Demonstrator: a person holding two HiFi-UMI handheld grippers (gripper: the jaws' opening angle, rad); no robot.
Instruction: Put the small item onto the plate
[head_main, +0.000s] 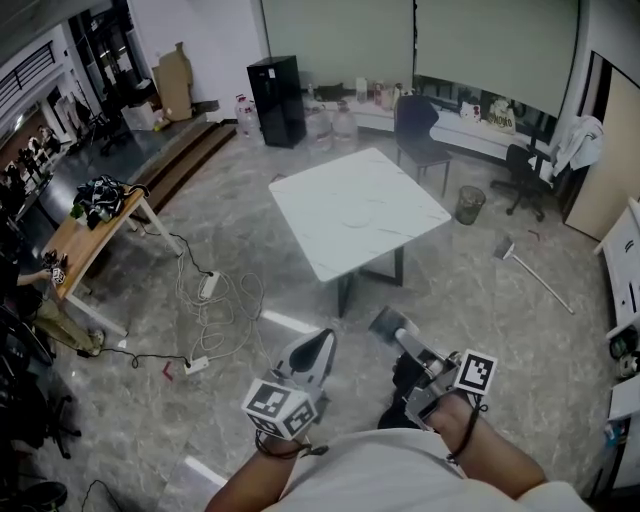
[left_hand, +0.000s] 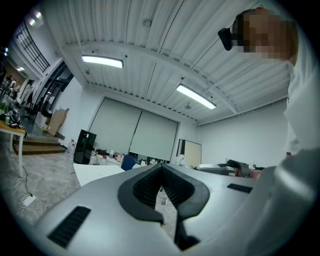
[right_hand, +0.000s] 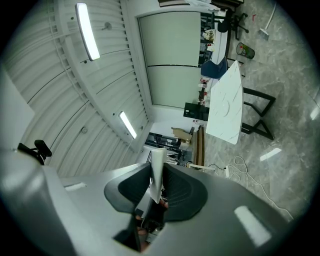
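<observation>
A white square table (head_main: 330, 235) stands a few steps ahead on the marble floor, and a pale round plate (head_main: 361, 212) lies near its middle, barely standing out from the top. In the right gripper view the table (right_hand: 222, 125) and the plate (right_hand: 231, 105) show tilted at the upper right. My right gripper (head_main: 386, 322) is held at waist height, shut on a thin flat white item (right_hand: 156, 172) that sticks out between the pads (right_hand: 182, 192). My left gripper (head_main: 324, 340) hangs beside it with its tips together and nothing in them; its own view (left_hand: 161, 169) points up at the ceiling.
Cables and power strips (head_main: 207, 290) trail over the floor left of the table. A wooden desk (head_main: 85, 240) stands at the far left. Behind the table are a dark chair (head_main: 418, 130), a waste bin (head_main: 469, 204) and a black cabinet (head_main: 278, 100). A broom (head_main: 535, 270) lies at the right.
</observation>
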